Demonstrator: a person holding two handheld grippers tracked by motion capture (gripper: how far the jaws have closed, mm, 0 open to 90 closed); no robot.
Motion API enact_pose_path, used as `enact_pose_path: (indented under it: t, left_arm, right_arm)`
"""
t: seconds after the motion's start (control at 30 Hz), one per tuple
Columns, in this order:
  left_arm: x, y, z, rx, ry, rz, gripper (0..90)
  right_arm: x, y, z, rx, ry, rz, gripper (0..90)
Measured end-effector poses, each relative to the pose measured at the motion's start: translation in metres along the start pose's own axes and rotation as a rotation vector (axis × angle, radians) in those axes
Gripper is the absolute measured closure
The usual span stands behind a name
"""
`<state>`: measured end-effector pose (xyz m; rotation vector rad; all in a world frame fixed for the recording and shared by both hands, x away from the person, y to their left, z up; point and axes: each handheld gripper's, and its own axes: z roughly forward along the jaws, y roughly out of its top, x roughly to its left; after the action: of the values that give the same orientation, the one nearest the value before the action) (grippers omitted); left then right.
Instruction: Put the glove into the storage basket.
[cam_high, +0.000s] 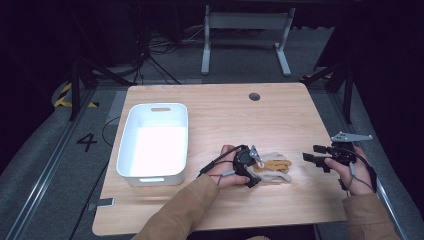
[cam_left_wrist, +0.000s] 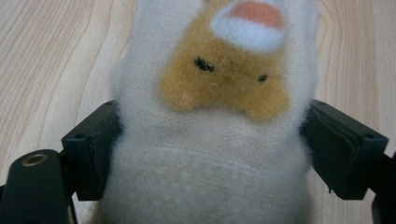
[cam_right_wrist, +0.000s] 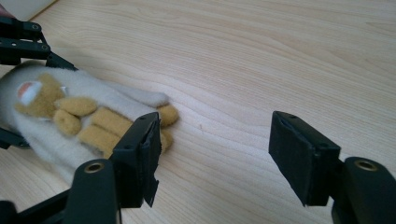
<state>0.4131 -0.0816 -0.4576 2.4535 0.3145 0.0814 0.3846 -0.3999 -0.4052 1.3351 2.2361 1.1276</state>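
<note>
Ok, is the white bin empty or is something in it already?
Empty. The high view shows the bin with a bare white floor; the plush toy lies on the table, in the left claw.

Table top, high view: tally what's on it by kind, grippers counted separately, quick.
White bins: 1
Plush toys: 1, cream and tan, between the jaws of the left gripper
Grippers: 2, the left gripper at the toy and the right gripper open, apart from it
Total: 2 things on the wooden table, plus 2 grippers
</note>
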Motion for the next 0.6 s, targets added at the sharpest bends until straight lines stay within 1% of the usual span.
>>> enact_pose_path:
  t: [0.17, 0.2, 0.23, 0.33, 0.37, 0.4, 0.43, 0.5, 0.6]
  left_arm:
    - [-0.003, 0.002, 0.003, 0.0, -0.007, 0.005, 15.0]
    - [-0.002, 0.002, 0.006, -0.001, -0.014, 0.01, 11.9]
    - [-0.002, 0.003, 0.008, -0.003, -0.008, 0.03, 11.2]
    - [-0.003, 0.004, 0.011, -0.017, 0.0, 0.022, 8.7]
    - [-0.002, 0.005, 0.013, -0.015, 0.001, 0.025, 6.8]
    - [-0.003, 0.005, 0.014, -0.014, 0.0, 0.017, 5.2]
    - [-0.002, 0.006, 0.016, -0.02, 0.0, 0.019, 0.6]
    - [-0.002, 0.007, 0.019, -0.037, 0.001, 0.02, 0.0]
    - [-0.003, 0.008, 0.02, -0.034, 0.004, 0.012, 0.0]
  right_arm:
    - [0.001, 0.0, 0.0, 0.003, 0.004, -0.002, 35.5]
    - [0.001, -0.001, 0.0, 0.004, 0.001, -0.002, 35.6]
    - [0.001, -0.002, 0.0, 0.004, -0.001, -0.004, 35.9]
    - [0.0, -0.003, -0.002, 0.007, 0.003, 0.004, 37.0]
    - [0.0, -0.004, -0.002, 0.008, 0.001, 0.01, 37.0]
    - [0.0, -0.005, -0.003, 0.01, -0.002, 0.013, 36.9]
    - [0.0, -0.006, -0.003, 0.01, -0.004, 0.011, 36.8]
    - [0.0, -0.008, -0.004, 0.013, -0.006, 0.019, 36.6]
    - [-0.001, -0.01, -0.006, 0.012, -0.01, 0.019, 36.5]
